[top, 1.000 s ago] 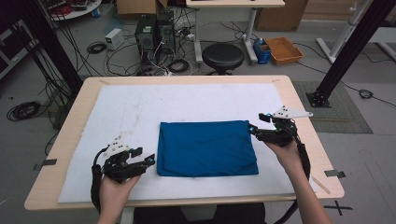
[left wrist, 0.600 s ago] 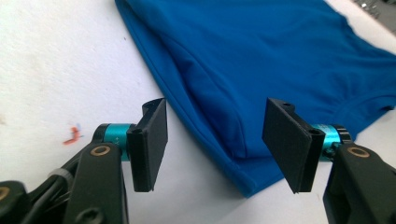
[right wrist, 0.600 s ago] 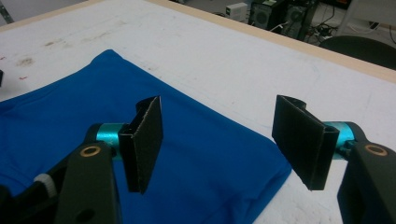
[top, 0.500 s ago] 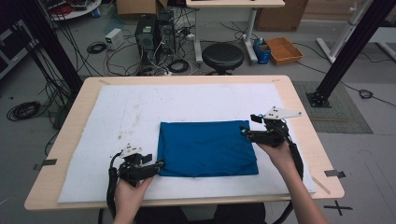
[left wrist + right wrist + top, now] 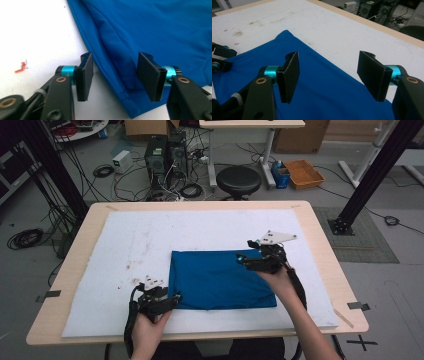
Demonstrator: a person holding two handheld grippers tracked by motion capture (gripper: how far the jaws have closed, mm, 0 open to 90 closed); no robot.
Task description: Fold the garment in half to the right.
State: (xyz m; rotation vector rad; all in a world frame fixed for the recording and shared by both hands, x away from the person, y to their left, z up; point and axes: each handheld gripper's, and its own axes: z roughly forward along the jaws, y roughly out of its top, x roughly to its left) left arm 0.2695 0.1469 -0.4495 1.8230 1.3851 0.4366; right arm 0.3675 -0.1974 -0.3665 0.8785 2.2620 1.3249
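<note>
A folded blue cloth lies flat on the white mat. My left gripper sits low at the cloth's near-left corner. In the left gripper view its jaws have just been closing, and the cloth's hemmed edge lies between the pads without either pressing on it. My right gripper hovers open over the cloth's far right part, pointing left. In the right gripper view the blue cloth lies under the wide gap of that gripper, and the left gripper shows at the far left.
The mat covers a wooden table; faint brown stains mark it left of the cloth. Behind the table stand a black stool, computer towers, floor cables and an orange tray.
The left hand slid right and down to the cloth's near-left corner and its jaws narrowed. The right hand moved left from the cloth's right edge to above its far part.
</note>
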